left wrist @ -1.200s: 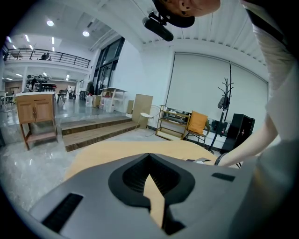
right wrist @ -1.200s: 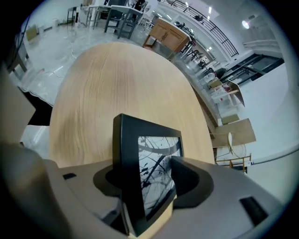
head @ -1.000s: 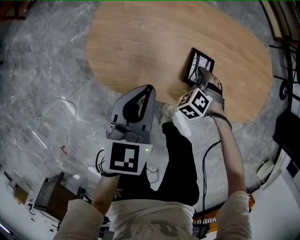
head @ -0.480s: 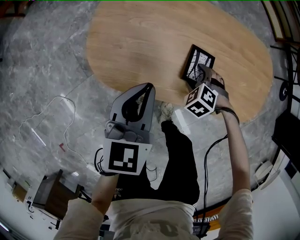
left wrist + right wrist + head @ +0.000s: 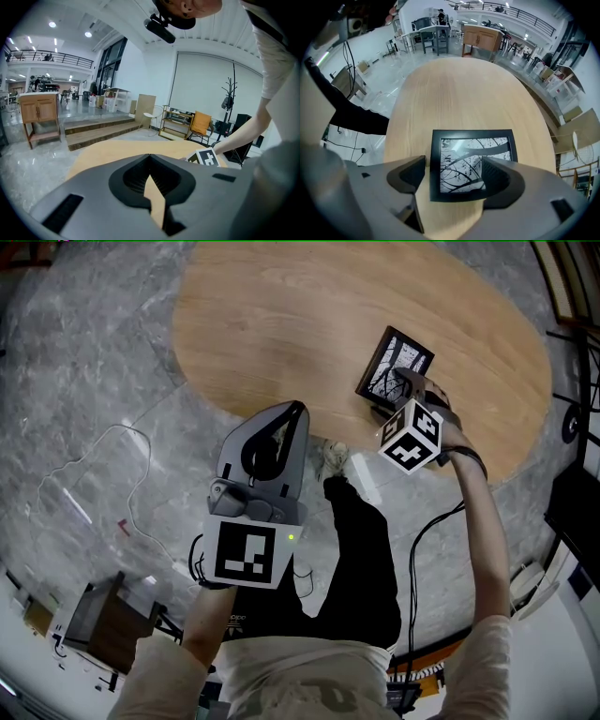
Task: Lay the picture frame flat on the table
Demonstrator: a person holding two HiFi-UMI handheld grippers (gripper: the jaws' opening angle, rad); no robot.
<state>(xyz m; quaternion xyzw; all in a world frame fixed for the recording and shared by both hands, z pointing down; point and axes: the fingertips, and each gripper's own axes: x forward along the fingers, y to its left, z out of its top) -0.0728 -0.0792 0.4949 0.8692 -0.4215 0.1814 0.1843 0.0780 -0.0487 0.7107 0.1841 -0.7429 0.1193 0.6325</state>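
The black picture frame (image 5: 394, 367) with a branch print lies flat on the oval wooden table (image 5: 281, 324), near its right front edge. My right gripper (image 5: 405, 390) hovers over the frame's near edge. In the right gripper view its jaws are opening; they straddle the frame (image 5: 473, 161) and the pads are off it. My left gripper (image 5: 296, 412) hangs off the table's near edge, over the floor, with its jaws together and nothing held. In the left gripper view only a thin wedge of table (image 5: 108, 154) shows between its jaws.
The grey marble floor (image 5: 84, 381) surrounds the table, with a thin white cable (image 5: 103, 451) on it at the left. A wooden cabinet (image 5: 94, 629) stands at the lower left. The person's black trouser leg (image 5: 361, 559) lies just below the table's front edge.
The right gripper's jaws have spread off the frame and the hand has shifted a little to the right. The frame now lies free on the table. The left gripper has barely moved.
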